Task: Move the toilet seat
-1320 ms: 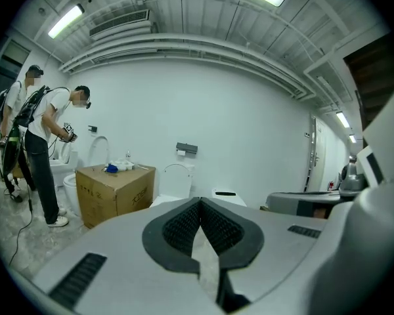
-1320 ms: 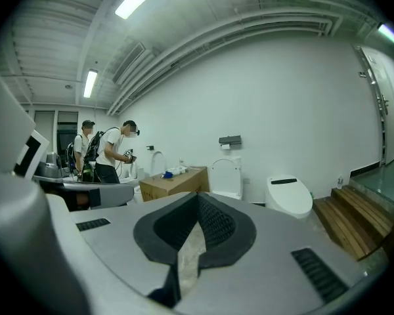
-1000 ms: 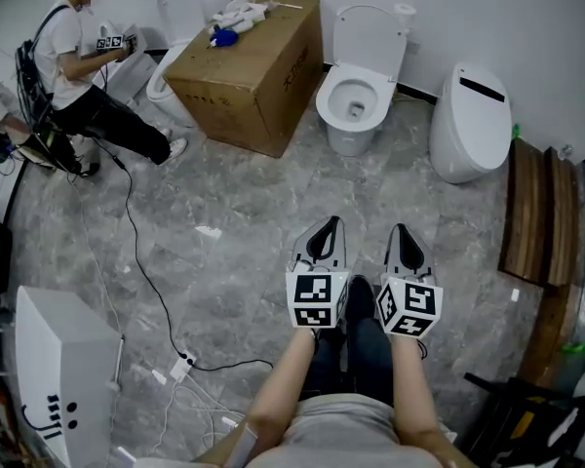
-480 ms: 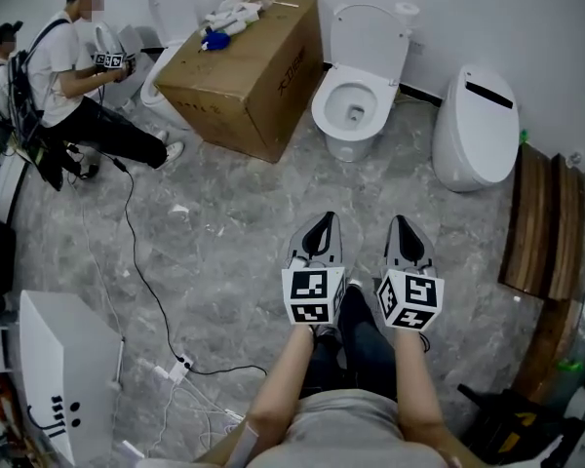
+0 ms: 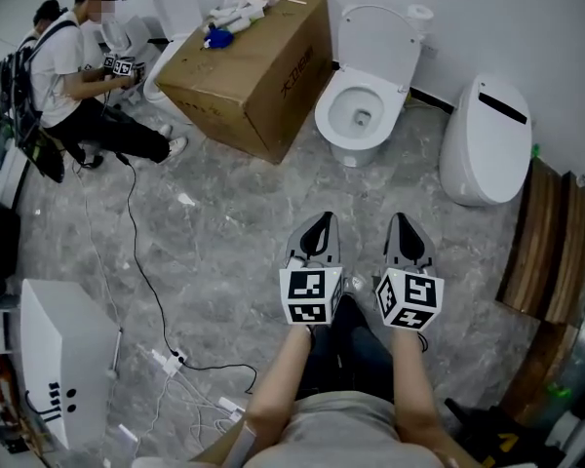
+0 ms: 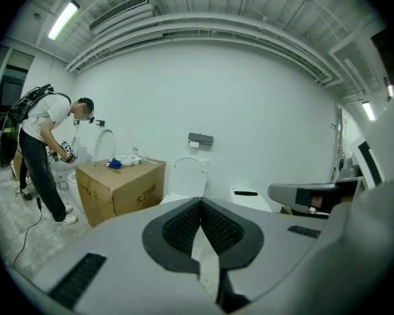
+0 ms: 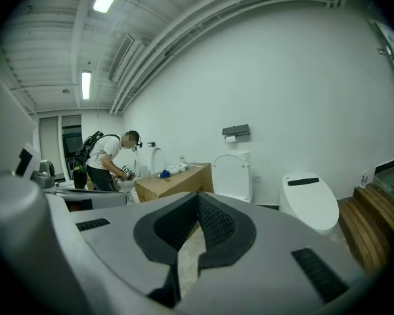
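Both the left tongs (image 5: 321, 227) and right tongs (image 5: 407, 224) are closed and empty, side by side, well apart from the far open toilet (image 5: 363, 115).

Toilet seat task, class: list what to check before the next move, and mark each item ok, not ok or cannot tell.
1. Left gripper empty: ok.
2. Right gripper empty: ok.
3. Jaws open to grip: not ok, both shut.
4. Lid of toilet raised: ok.
5. Whether the seat is down: cannot tell.
6. Floor ahead to toilet free of obstacles: ok.
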`<state>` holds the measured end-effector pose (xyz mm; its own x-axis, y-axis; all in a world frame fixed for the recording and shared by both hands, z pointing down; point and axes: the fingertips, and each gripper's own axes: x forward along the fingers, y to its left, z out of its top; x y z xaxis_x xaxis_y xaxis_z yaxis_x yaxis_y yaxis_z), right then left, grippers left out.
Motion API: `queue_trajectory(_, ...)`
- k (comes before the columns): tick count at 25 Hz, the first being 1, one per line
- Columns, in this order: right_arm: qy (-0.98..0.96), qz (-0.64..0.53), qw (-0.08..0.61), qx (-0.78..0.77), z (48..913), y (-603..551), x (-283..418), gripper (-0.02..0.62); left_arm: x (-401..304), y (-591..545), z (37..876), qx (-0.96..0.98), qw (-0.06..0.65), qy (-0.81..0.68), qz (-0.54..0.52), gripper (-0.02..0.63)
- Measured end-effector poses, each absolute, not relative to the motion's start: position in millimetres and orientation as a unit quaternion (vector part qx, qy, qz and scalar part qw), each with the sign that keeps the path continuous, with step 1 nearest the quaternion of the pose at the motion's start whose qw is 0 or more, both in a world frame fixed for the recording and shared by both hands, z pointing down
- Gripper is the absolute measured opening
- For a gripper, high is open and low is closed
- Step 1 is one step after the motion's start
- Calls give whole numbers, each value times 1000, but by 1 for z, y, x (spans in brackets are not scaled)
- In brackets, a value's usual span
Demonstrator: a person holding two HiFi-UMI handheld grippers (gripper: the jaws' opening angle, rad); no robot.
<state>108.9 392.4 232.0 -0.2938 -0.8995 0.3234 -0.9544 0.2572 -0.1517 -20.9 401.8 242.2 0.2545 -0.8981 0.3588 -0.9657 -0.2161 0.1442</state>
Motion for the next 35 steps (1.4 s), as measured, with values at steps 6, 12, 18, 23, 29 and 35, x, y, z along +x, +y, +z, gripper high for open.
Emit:
queue_trajectory(6,-793,171,89,577,246,370,105,15,-22,381,248,768,167,-609,103,15)
queue_trajectory(12,-792,178,96,576,251,349,100,15,-30,361,253,763,178,-611,109,15)
queue_trajectory(18,-788,179,102,581,258,324,96,15,-36,331,260,766,183,-607,105,15)
queue_trajectory(23,-780,178,104,590,259,288,91,15,-41,295,262,774,184,-597,105,15)
queue_trajectory(29,-773,178,105,600,261,239,76,15,-56,245,262,779,186,-589,106,15)
queue_trajectory(35,-768,185,110,603,268,195,58,15,-75,198,269,781,192,-584,110,15)
